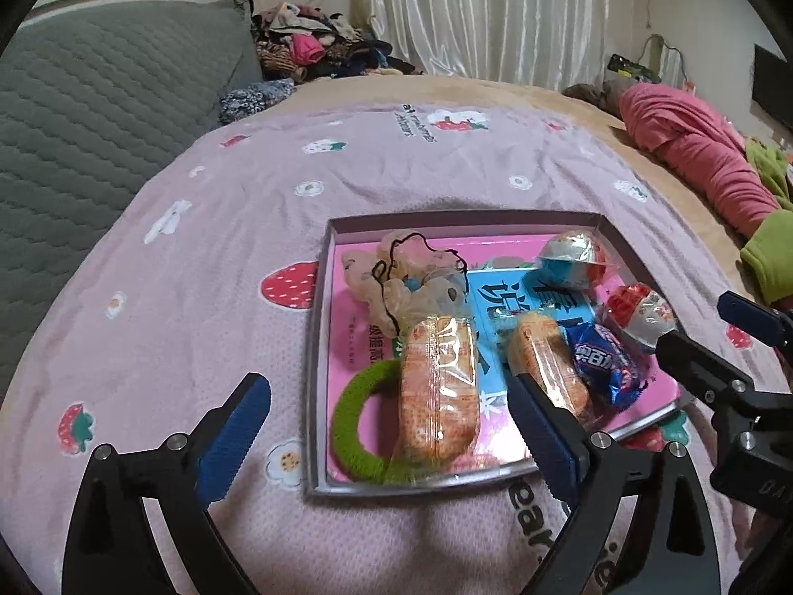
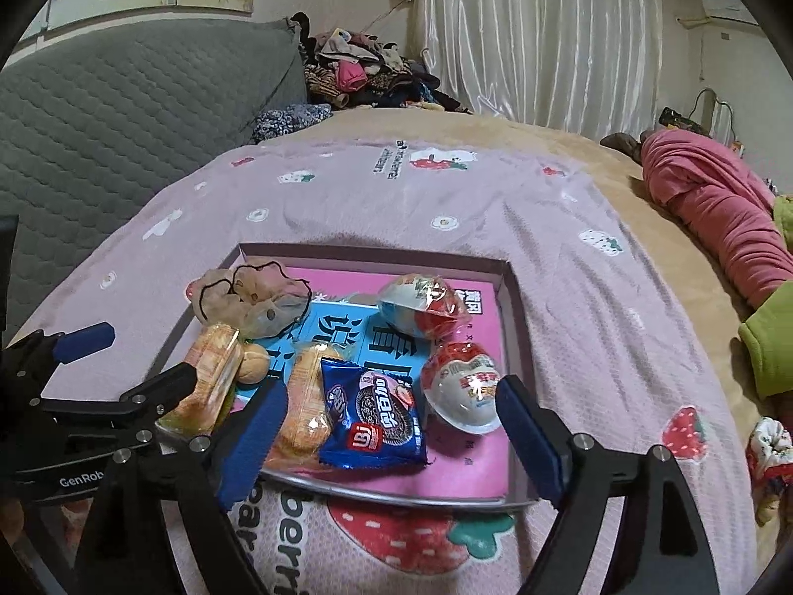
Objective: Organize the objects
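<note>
A shallow pink-lined box lies on a pink strawberry blanket. It holds two orange wrapped cakes, a blue cookie packet, two wrapped toy eggs, a green hair ring and a beige scrunchie. My left gripper is open and empty over the box's near left part, around one cake. My right gripper is open and empty over the near edge, around the cookie packet.
A grey quilted headboard stands at the left. A clothes pile sits at the back. A pink garment and green cloth lie at the right. A small patterned cloth lies by the right edge.
</note>
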A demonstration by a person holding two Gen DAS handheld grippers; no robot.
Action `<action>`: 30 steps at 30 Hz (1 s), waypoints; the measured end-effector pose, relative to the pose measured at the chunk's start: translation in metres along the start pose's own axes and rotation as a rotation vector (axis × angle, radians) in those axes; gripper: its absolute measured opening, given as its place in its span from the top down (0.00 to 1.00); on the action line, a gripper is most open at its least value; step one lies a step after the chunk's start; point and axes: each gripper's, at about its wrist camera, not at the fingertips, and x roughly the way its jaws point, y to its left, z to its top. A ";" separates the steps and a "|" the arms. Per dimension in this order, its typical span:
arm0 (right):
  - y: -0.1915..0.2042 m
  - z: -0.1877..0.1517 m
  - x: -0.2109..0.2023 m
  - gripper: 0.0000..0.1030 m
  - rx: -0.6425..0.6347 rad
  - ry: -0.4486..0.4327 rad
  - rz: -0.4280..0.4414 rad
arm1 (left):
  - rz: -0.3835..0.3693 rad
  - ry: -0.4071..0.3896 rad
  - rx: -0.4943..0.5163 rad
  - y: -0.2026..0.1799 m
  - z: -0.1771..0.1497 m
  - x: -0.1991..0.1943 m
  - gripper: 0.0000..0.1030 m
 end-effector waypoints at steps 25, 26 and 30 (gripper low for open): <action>0.026 0.011 -0.147 0.01 -0.049 -0.120 -0.004 | 0.034 -0.128 -0.004 0.011 -0.003 -0.158 0.00; 0.027 0.010 -0.151 0.01 -0.050 -0.123 -0.005 | 0.036 -0.135 -0.004 0.011 -0.005 -0.164 0.00; 0.029 0.005 -0.176 0.01 -0.052 -0.144 -0.008 | 0.030 -0.144 -0.005 0.011 -0.012 -0.189 0.00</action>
